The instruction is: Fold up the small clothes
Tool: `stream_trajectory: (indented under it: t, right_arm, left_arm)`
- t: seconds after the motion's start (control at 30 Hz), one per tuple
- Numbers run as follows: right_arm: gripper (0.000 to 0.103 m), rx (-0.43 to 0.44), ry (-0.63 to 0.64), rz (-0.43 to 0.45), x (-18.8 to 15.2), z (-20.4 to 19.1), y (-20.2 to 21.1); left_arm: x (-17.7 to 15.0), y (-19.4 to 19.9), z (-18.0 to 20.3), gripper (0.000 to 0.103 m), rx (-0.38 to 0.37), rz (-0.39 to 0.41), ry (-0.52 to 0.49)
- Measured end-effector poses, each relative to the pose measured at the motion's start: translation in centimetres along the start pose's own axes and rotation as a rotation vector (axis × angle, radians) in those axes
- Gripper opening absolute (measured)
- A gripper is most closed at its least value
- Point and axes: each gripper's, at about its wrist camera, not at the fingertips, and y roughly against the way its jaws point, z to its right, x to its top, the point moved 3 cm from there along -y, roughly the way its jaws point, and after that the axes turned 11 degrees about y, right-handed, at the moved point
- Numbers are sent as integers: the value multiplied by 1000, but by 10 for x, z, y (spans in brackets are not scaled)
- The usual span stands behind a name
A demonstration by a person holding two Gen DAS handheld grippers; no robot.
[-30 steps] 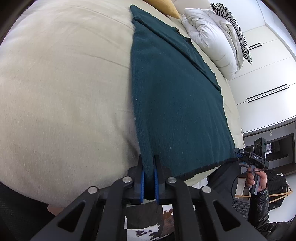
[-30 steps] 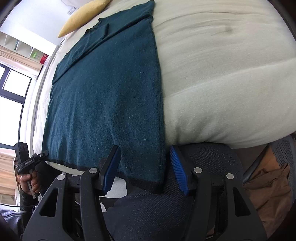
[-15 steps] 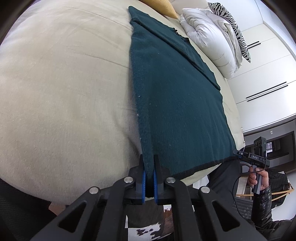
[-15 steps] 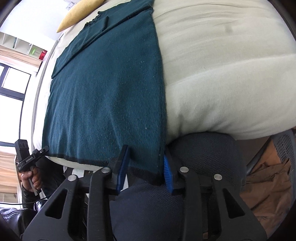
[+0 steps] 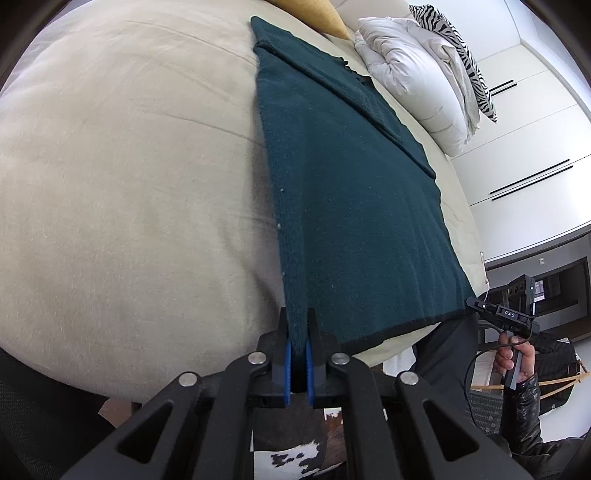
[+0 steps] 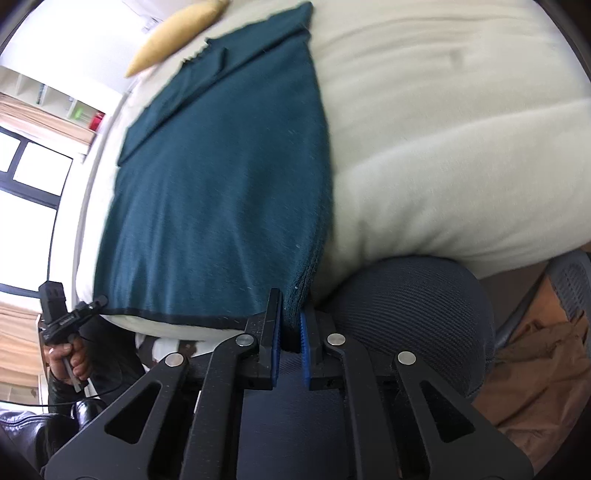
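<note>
The dark green sweater (image 5: 354,206) lies flat on the big cream bed (image 5: 129,184). Its long side runs away from both grippers, toward 12 o'clock. The neck end is far away, near the yellow pillow (image 6: 177,29). The bottom edge with the dark band hangs at the near side of the bed.

The left gripper (image 5: 298,354) is pinched tight on the near left corner of the sweater. You can see the green cloth squeezed between its 2 blue pads (image 5: 287,365). From this gripper the sweater spreads out toward 1 o'clock.

The right gripper (image 6: 290,345) is pinched tight on the near right corner. From this one the sweater spreads out toward 11 o'clock.

So each hand holds 1 corner of the bottom edge, and both are just as near to it. The next move looks like lifting both corners together and carrying them straight ahead, toward 12 o'clock, so the bottom edge lands near the neck. Both corners should travel evenly, or the fold may come out crooked.
</note>
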Motion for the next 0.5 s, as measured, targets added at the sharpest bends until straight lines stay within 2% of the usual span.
stream_trajectory:
  t: [0.13,0.3,0.5]
  right_arm:
    - [7,57,10,98,11,-7,15]
    - [7,136,17,238,36,-16,40]
    - [7,173,33,323,75,-32,51]
  left_arm:
    - [6,9,5,6,-81,25,13]
    - [24,27,16,6,-217,71,68]
    - [53,47,33,6,-340,134,107]
